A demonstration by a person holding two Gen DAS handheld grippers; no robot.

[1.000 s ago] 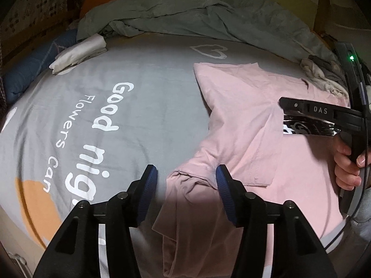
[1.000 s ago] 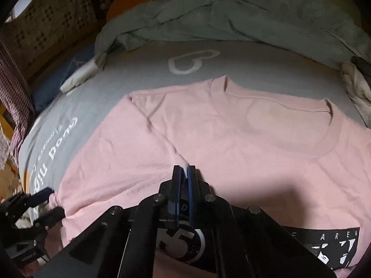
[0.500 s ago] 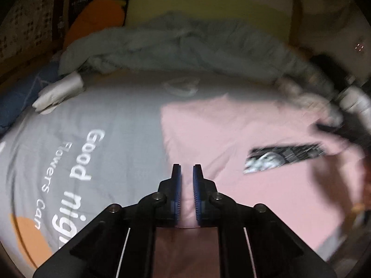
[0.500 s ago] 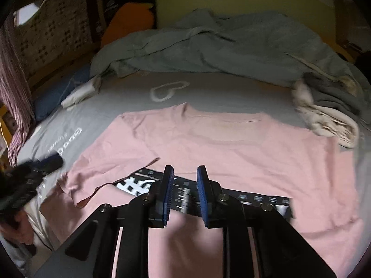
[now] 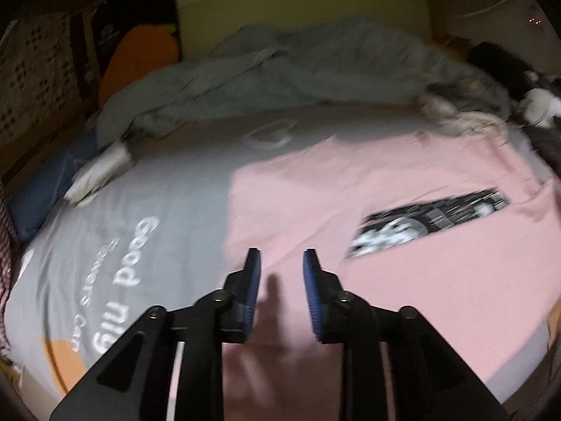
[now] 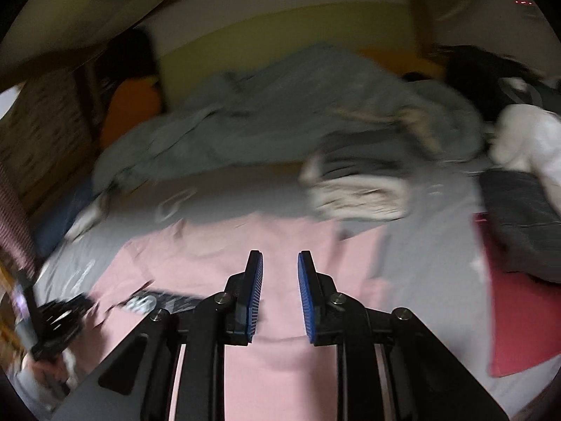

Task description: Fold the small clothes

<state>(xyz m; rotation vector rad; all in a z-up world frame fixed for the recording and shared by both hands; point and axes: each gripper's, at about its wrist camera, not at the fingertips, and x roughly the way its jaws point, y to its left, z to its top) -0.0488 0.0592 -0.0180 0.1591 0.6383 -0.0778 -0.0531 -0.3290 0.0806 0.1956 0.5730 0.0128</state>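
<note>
A pink T-shirt with a black printed band lies spread, print up, on the grey bedsheet. My left gripper hovers over the shirt's left edge. Its jaws are opening, and nothing is between them. My right gripper hangs above the shirt near its right side, open and empty. The right wrist view is blurred. It shows the print at lower left, and the left gripper's body in a hand beside it.
A rumpled grey-green blanket and an orange pillow fill the back of the bed. A white cloth lies at left. To the right sit a pile of clothes, a dark folded garment and a red piece.
The right gripper let go of the shirt fabric and drew back and up toward the right. The left gripper shut, then parted again. The bunched shirt now lies flat.
</note>
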